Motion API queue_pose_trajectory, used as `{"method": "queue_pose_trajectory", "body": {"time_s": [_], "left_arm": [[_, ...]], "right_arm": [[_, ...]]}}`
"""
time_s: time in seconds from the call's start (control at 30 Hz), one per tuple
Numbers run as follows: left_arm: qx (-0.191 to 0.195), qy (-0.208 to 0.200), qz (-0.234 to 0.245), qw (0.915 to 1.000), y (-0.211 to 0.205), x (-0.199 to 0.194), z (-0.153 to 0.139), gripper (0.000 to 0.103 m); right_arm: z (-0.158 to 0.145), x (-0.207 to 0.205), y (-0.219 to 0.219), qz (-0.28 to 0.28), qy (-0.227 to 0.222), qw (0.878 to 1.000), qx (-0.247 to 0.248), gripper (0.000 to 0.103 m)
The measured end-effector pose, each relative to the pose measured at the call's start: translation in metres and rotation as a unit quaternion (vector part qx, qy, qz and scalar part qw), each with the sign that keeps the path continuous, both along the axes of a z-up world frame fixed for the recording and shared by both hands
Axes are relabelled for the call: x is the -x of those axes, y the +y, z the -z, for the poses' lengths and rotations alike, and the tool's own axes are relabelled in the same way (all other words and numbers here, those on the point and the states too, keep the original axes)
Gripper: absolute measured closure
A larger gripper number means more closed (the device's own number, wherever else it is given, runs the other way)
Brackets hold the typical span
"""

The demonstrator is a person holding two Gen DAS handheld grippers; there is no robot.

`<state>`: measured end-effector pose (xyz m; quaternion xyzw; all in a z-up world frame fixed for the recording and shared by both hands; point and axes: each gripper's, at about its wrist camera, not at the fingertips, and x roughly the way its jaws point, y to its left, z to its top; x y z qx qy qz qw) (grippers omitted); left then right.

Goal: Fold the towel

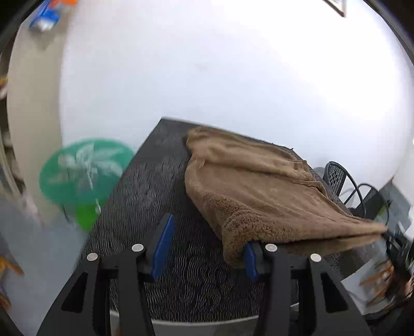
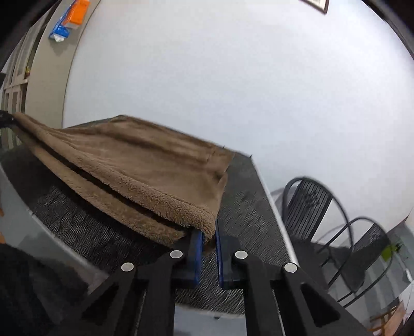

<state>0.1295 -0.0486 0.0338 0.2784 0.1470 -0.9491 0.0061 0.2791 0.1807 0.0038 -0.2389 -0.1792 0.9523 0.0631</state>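
A fluffy brown towel (image 1: 253, 191) lies doubled over on the dark woven table mat (image 1: 155, 181), with its near edge lifted off the surface. My left gripper (image 1: 207, 237) stands wide open. The towel's near left corner hangs over its right-hand finger (image 1: 249, 261), and nothing is between the pads. In the right wrist view the towel (image 2: 145, 165) stretches from the far left edge to my right gripper (image 2: 208, 232), which is shut on the near right corner. Two layers show there, with a dark gap between them.
A green round mesh object (image 1: 85, 170) stands off the table's left side. Black wire chairs (image 2: 310, 201) stand past the table's right edge (image 2: 274, 206). A white wall is behind. Orange and blue packets (image 2: 69, 18) sit high at the left.
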Motion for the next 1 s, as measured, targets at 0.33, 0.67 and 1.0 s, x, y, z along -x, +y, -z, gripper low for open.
{"method": "queue_pose_trajectory", "body": {"time_s": [0.33,0.67,1.0], "left_arm": [[0.068,0.079,0.024,0.9942,0.006,0.032,-0.066,0.052],[0.101,0.131,0.03,0.9858,-0.005,0.117,-0.126,0.052],[0.089,0.102,0.013,0.9908,-0.022,0.24,-0.13,0.052]], "right_arm": [[-0.055,0.058,0.009,-0.004,0.071,0.997,-0.043,0.094],[-0.117,0.158,0.024,0.013,0.126,0.991,-0.045,0.094],[-0.123,0.293,0.043,0.049,0.107,0.993,-0.017,0.094]]}}
